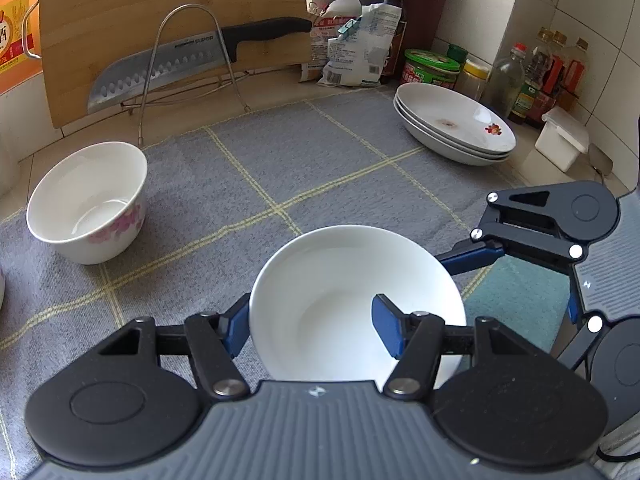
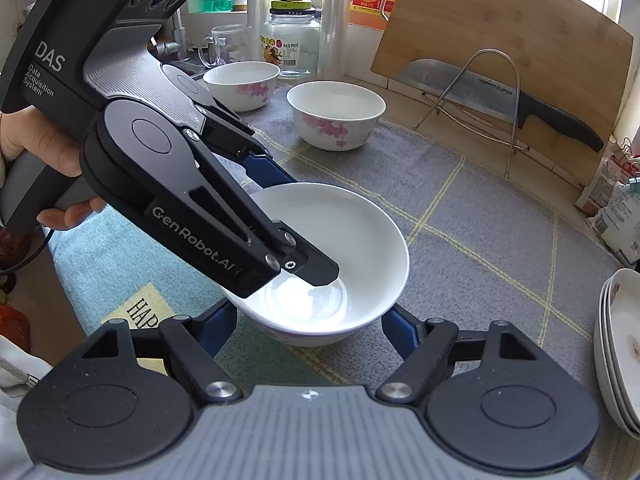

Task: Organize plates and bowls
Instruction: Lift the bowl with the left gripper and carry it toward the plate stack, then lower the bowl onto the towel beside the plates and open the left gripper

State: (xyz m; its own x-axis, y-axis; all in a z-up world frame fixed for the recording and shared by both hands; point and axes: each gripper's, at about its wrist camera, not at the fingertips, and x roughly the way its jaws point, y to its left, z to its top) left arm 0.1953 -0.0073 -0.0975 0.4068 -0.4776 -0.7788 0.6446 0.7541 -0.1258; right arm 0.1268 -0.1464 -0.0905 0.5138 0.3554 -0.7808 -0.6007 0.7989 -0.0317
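Observation:
A white bowl (image 1: 344,292) (image 2: 344,240) sits on the grey checked mat (image 1: 280,160). My left gripper (image 1: 310,326) straddles its near rim, one finger outside and one finger (image 2: 316,266) inside the bowl, shut on the rim. My right gripper (image 2: 308,326) is open, its fingers on either side of the bowl's base; it also shows at the right of the left wrist view (image 1: 520,240). A flowered bowl (image 1: 88,200) (image 2: 336,114) stands farther off, and a second one (image 2: 242,84) behind it. A stack of plates (image 1: 456,122) (image 2: 620,344) is on the mat's edge.
A cutting board (image 1: 160,20) leans at the back with a knife (image 1: 180,64) on a wire rack (image 1: 188,60). Bags, bottles and jars (image 1: 432,66) crowd the corner. A glass jar (image 2: 292,44) and mug (image 2: 224,46) stand by the window. A teal mat (image 2: 108,260) lies near the counter edge.

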